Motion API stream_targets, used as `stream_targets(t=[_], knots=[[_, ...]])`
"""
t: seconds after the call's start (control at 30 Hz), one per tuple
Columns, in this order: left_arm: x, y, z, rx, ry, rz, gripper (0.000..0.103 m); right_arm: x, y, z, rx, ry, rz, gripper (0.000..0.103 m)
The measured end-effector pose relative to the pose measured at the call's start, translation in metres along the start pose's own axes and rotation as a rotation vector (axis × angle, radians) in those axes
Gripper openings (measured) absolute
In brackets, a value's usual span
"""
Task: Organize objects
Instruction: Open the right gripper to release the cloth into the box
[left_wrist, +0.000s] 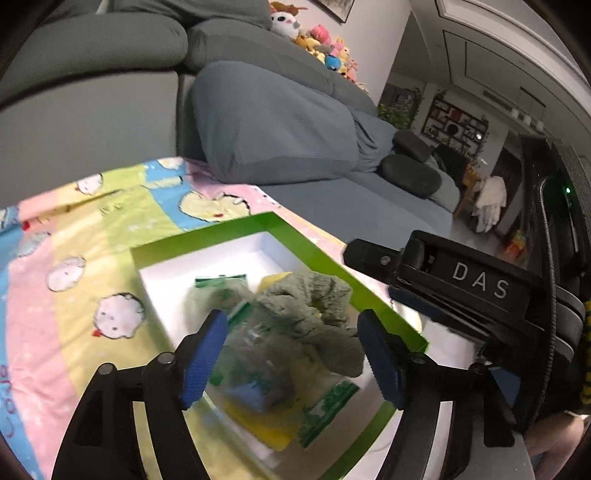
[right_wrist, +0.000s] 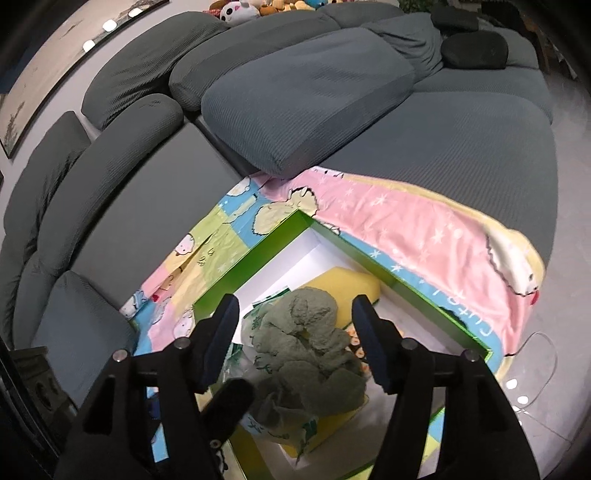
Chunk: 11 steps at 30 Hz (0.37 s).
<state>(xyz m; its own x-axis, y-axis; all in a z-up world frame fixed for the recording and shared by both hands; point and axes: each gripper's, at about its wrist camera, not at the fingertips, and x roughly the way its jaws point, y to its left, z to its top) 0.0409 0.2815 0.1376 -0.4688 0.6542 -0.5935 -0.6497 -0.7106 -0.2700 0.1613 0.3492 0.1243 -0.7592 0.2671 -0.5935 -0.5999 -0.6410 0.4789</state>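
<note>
Living room w/ a big grey sofa (right_wrist: 369, 122); plush toys (left_wrist: 325, 48) piled along its back at the far end, dark round cushions (left_wrist: 410, 173) further down the seat. A pastel cartoon-print blanket (left_wrist: 74, 258) is spread over the sofa seat, and a green box (left_wrist: 303, 243) w/ white inside sits on it.

In the box: a crumpled grey-green cloth (right_wrist: 306, 347) lies on top of clear plastic bags w/ green print (left_wrist: 332, 398), and a yellow sponge (right_wrist: 347, 282) pokes out behind the cloth toward the far corner. Something blue shows inside one bag, too blurred to ID.

Left gripper (left_wrist: 291, 354) hovers above the box's near end, jaws wide apart, blue pads on either side of the bags and cloth, gripping nothing. Right gripper (right_wrist: 295, 339) is also above the box, jaws apart w/ the cloth in the gap between them; contact w/ the cloth can't be told. From the left wrist view the right unit's black body, marked "DAS", sits just beside the box's right rim. Glass table edge (right_wrist: 535, 369) shows at the right of the blanket.
</note>
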Motion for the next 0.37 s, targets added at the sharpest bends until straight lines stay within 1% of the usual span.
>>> stream_targets(t=[0.1,0.37], knots=[[-0.007,0.003,-0.002,0.009,-0.005,0.002,0.074,-0.007,0.003,-0.001,-0.023,-0.021,-0.058,0.064],[-0.024,0.012,-0.006,0.003,-0.018,0.018,0.074,-0.014,0.01,-0.006,-0.042,-0.03,-0.083,0.066]])
